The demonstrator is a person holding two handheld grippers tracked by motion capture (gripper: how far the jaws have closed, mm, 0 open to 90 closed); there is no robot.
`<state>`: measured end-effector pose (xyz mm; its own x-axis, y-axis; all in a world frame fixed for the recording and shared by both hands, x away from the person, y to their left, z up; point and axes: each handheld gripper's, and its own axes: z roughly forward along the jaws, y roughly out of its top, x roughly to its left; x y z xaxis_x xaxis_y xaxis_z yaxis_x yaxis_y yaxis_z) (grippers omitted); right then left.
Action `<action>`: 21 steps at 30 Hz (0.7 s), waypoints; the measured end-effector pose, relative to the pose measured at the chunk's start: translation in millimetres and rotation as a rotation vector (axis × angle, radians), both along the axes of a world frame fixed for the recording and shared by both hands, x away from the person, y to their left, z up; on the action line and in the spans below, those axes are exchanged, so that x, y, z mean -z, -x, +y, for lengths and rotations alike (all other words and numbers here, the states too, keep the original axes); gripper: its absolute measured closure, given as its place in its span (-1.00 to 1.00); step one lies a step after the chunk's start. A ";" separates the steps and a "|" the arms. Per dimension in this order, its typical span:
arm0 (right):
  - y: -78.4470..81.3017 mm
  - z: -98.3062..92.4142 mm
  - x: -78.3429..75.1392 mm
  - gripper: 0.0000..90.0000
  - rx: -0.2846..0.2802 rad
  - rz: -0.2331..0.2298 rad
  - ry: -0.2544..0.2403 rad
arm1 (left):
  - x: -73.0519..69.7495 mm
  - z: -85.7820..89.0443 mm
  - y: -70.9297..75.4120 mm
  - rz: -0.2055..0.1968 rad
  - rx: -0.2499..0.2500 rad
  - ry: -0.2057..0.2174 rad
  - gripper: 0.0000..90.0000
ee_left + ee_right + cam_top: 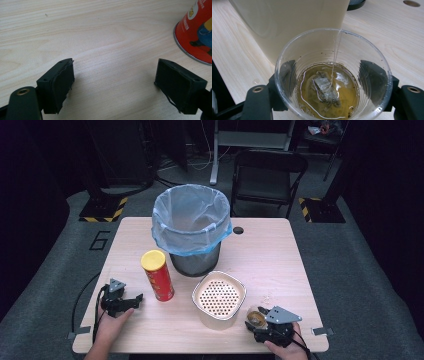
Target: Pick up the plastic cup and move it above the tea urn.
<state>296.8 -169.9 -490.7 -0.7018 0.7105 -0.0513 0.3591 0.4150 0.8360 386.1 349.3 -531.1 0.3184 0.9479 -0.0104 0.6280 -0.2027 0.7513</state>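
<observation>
The right gripper [261, 319] sits at the near right edge of the table, its 2 black jaws closed against the sides of a clear plastic cup [333, 75] that stands upright between them. In the right gripper view the cup holds a shallow pool of amber tea with a wet tea bag [324, 88] slumped on the bottom, its string [336, 50] running up to the far rim. Just beyond the cup, almost touching it, rises the smooth wall of a cream plastic bin with a perforated strainer insert [219, 297]. That is the relation the next move likely turns on: the strainer's mouth lies forward and to the left of the cup and above its rim, so the cup would have to be lifted before it could be tipped over the holes.

Farther back stands a dark mesh wastebasket lined with a pale blue bag [191, 227]. The left gripper [131, 300] rests at the near left with its jaws spread wide and nothing between them, the tall red snack can with a yellow lid [157, 275] just to its right. The right hand is plainly the nearer one to the strainer
</observation>
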 end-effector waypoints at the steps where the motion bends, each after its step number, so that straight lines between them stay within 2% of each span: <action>1: 0.9 0.6 -0.1 -0.33 -0.002 -0.011 0.012 | 0.0 0.0 0.0 0.000 0.000 0.000 -0.67; 5: 0.0 1.0 0.2 -0.32 -0.020 -0.036 0.019 | 0.0 0.0 0.0 0.000 0.000 0.000 -0.67; 8: 0.4 1.7 0.0 -0.30 -0.019 -0.038 0.020 | 0.0 0.0 0.0 0.000 0.000 0.000 -0.67; 13: -2.9 -1.9 0.4 -0.26 -0.015 0.002 -0.018 | 0.0 0.0 0.0 0.000 0.000 0.001 -0.67; 21: -4.5 -3.4 -0.1 -0.25 -0.012 0.015 -0.037 | 0.0 0.0 0.0 0.000 0.000 0.000 -0.67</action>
